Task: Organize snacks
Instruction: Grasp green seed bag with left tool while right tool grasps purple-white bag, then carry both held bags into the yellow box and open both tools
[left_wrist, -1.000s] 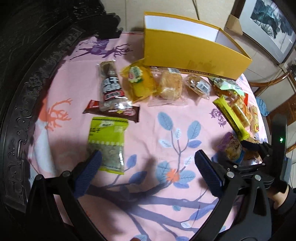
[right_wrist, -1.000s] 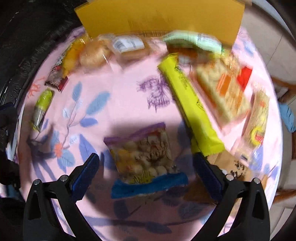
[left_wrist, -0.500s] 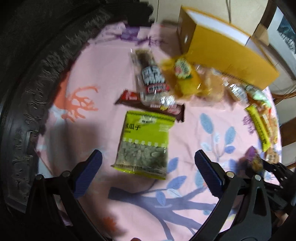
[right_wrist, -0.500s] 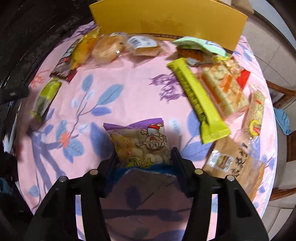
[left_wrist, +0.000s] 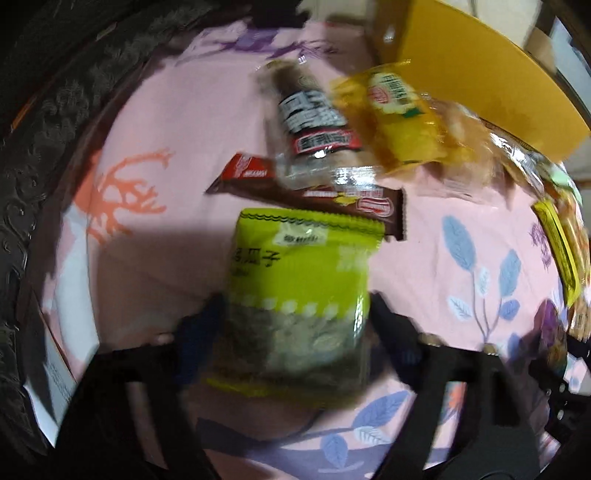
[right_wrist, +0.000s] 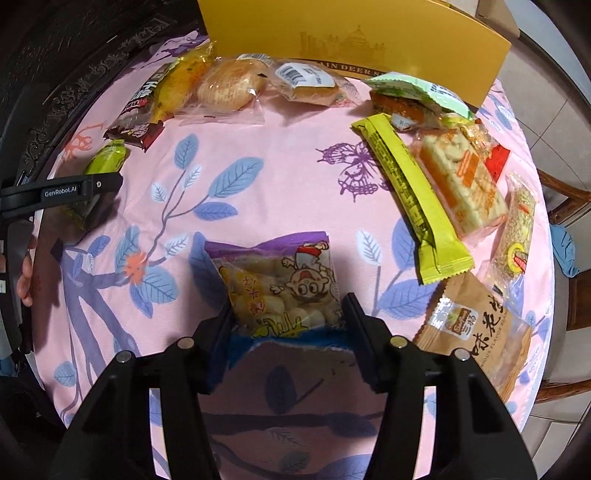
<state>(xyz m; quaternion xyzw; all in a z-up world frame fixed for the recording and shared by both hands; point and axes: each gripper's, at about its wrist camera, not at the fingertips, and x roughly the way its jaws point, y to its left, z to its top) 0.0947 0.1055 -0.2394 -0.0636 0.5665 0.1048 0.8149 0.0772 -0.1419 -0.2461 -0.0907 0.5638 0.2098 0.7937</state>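
Meanwhile, the right gripper (right_wrist: 288, 325) clamps a light, crinkly puffed-snack bag (right_wrist: 277, 284) by its near edge; the left gripper (left_wrist: 295, 325) pinches a soft green seed packet (left_wrist: 299, 280).

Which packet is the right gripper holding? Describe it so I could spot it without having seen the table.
Start at the yellow box at the far edge of the pink tablecloth, then come straight toward the camera. The purple-topped puffed snack bag sits alone, pinched in the right gripper. Only it has a cartoon child and a blue bottom edge.
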